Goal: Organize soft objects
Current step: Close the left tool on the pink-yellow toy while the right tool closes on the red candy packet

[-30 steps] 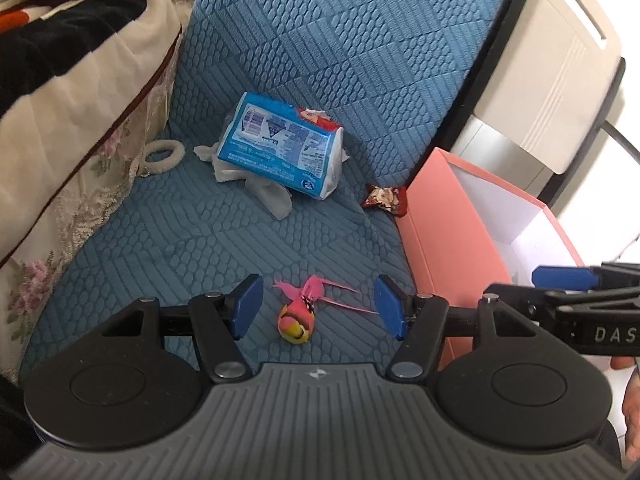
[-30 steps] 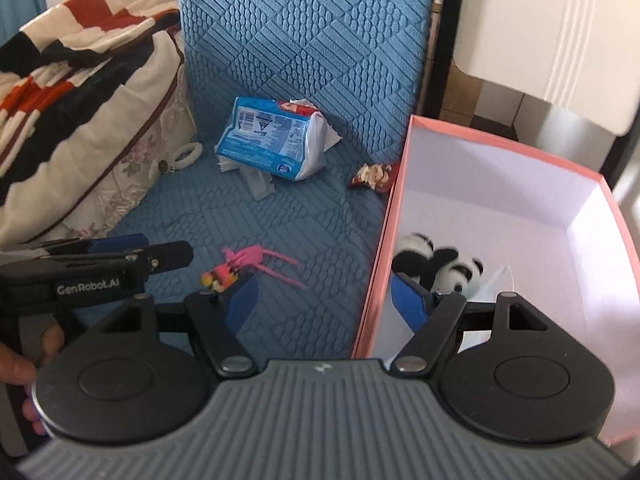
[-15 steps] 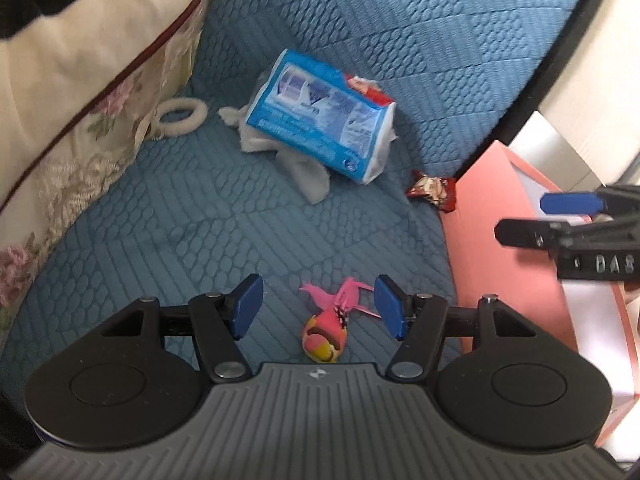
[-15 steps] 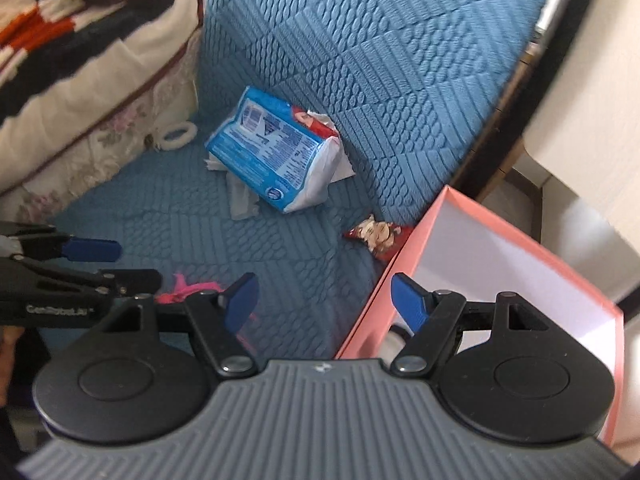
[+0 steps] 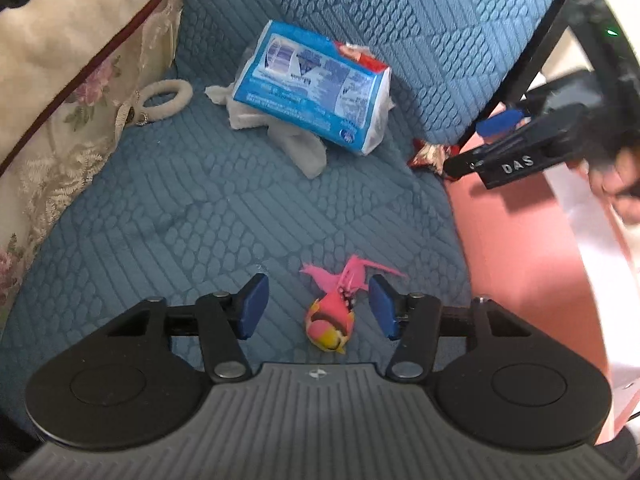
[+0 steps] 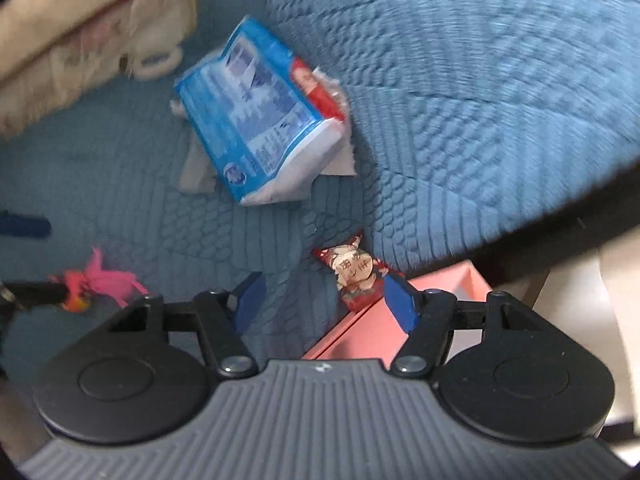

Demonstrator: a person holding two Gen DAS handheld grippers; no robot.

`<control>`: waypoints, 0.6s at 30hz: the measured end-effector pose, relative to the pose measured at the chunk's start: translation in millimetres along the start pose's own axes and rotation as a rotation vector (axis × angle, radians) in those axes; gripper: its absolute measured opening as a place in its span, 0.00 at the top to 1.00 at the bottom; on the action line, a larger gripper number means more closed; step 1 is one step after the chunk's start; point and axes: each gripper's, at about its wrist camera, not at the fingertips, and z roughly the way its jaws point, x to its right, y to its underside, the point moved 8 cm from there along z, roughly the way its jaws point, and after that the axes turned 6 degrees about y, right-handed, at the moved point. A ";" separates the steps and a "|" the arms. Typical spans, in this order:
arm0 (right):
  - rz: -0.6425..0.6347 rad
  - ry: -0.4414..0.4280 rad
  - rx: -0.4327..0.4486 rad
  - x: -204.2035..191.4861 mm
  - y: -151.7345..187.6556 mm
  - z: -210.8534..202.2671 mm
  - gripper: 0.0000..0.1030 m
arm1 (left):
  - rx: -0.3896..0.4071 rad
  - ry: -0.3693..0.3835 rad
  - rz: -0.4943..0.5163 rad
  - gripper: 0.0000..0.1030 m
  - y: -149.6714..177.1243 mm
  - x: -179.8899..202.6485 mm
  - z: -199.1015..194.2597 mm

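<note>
A small pink and yellow soft toy [image 5: 334, 312] lies on the blue quilted seat [image 5: 180, 220]. My left gripper [image 5: 318, 308] is open, its blue pads either side of the toy, not touching it. My right gripper [image 6: 326, 304] is open over the seat's right edge, with a small red snack packet [image 6: 354, 274] between its pads. The packet also shows in the left wrist view [image 5: 430, 156], partly behind the right gripper [image 5: 500, 148]. The toy shows at the left of the right wrist view [image 6: 96, 284]. A pink box [image 5: 532, 264] stands right of the seat.
A blue tissue pack [image 5: 316, 88] lies on crumpled white tissues [image 5: 300, 148] near the seat back. A white hair tie [image 5: 164, 98] lies beside a floral blanket [image 5: 60, 80] on the left. The box corner [image 6: 360, 336] sits under my right gripper.
My left gripper has come down and forward around the pink toy. My right gripper has swung away from the box interior toward the red snack packet by the seat back.
</note>
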 end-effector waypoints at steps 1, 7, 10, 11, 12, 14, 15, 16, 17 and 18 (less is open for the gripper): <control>-0.027 0.013 -0.008 0.2 -1.4 6.4 0.35 | -0.009 -0.003 0.005 0.41 1.5 0.1 1.6; -0.095 0.021 -0.046 3.1 -10.9 31.2 0.37 | -0.048 -0.009 0.019 0.41 8.3 -1.6 10.4; -0.140 0.028 -0.087 3.0 -11.7 45.9 0.49 | -0.062 -0.005 0.009 0.46 10.8 -1.9 13.6; -0.144 0.026 -0.100 3.2 -12.5 50.6 0.49 | -0.063 -0.010 0.012 0.51 11.2 -1.8 14.2; -0.150 0.020 -0.113 3.3 -13.2 55.1 0.49 | -0.061 -0.015 0.018 0.53 11.1 -1.7 14.4; -0.166 0.014 -0.126 2.1 -14.3 61.4 0.49 | -0.055 -0.014 0.014 0.53 10.4 -2.1 15.0; -0.176 0.006 -0.133 0.9 -14.5 64.2 0.49 | -0.051 -0.016 0.010 0.53 9.6 -2.2 15.3; -0.188 0.002 -0.138 -1.6 -14.6 66.5 0.49 | -0.045 -0.021 0.020 0.53 9.3 -1.6 14.8; -0.199 0.004 -0.141 -3.6 -14.9 68.0 0.48 | -0.041 -0.027 0.037 0.53 9.2 -0.2 14.6; -0.205 0.006 -0.142 -6.2 -16.2 68.9 0.49 | -0.041 -0.030 0.050 0.53 9.6 1.6 15.0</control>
